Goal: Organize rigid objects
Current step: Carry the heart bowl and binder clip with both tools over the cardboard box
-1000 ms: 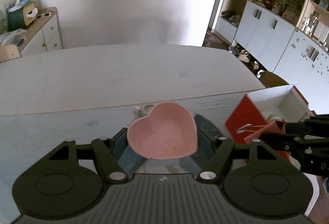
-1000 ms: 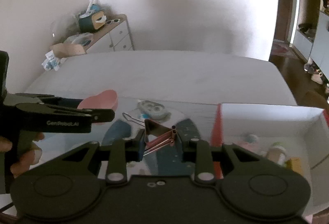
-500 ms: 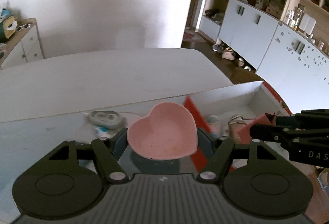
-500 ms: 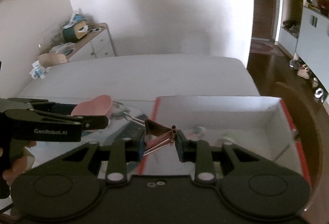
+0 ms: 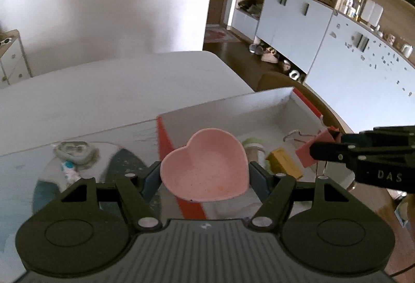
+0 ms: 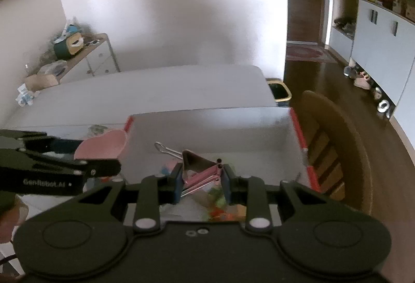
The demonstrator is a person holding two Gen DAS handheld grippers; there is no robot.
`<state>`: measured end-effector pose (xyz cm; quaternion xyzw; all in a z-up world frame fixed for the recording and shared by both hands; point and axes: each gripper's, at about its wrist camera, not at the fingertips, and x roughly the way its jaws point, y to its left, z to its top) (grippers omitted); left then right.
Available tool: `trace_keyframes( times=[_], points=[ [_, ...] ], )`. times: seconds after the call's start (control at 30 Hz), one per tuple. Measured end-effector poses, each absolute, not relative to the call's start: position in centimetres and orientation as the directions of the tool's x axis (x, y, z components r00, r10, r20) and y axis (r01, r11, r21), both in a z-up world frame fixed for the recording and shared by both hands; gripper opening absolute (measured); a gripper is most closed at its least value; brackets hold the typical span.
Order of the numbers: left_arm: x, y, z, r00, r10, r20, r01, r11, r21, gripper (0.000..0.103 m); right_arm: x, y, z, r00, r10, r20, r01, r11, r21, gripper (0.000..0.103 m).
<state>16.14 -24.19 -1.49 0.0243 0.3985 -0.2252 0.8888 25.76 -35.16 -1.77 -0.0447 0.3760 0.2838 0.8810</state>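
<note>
My left gripper point(image 5: 205, 175) is shut on a pink heart-shaped dish point(image 5: 205, 168) and holds it above the left edge of a white box with red sides point(image 5: 228, 106). My right gripper point(image 6: 201, 176) is shut on a pink binder clip point(image 6: 199, 170) and holds it over the inside of the box point(image 6: 207, 124). The clip also shows in the left wrist view point(image 5: 315, 146), and the dish shows in the right wrist view point(image 6: 99, 146). Inside the box lie a yellow block point(image 5: 285, 162) and a pale green item point(image 5: 253, 146).
A grey tape-like object point(image 5: 75, 153) lies on a patterned mat point(image 5: 122, 163) left of the box. The box sits on a white table point(image 5: 116, 91). A wooden chair point(image 6: 334, 142) stands by the table's right edge. White cabinets point(image 5: 350, 49) line the right wall.
Both grippers have moved right with their loads, from over the mat to the box. The clip now hangs over the box's inside and the dish over its left edge.
</note>
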Motion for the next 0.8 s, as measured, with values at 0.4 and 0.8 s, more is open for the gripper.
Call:
trace_keyframes(
  times=[0.4,0.8],
  points=[
    [16.6,-30.2,-4.2,0.514,-0.356,-0.781,0.451,0.886,-0.107,0.071,29.2,-37.6,-4.5,0.554,0.422,-0.718,-0.496,0.859,0.122,0.029],
    [20.2,-33.2,-6.2,0.54,-0.278,-0.794,0.413,0.91,-0.038,0.071,33.9,-36.2,-6.9,0.523,0.416,-0.744,-0.522,0.846,0.107,0.029]
  ],
)
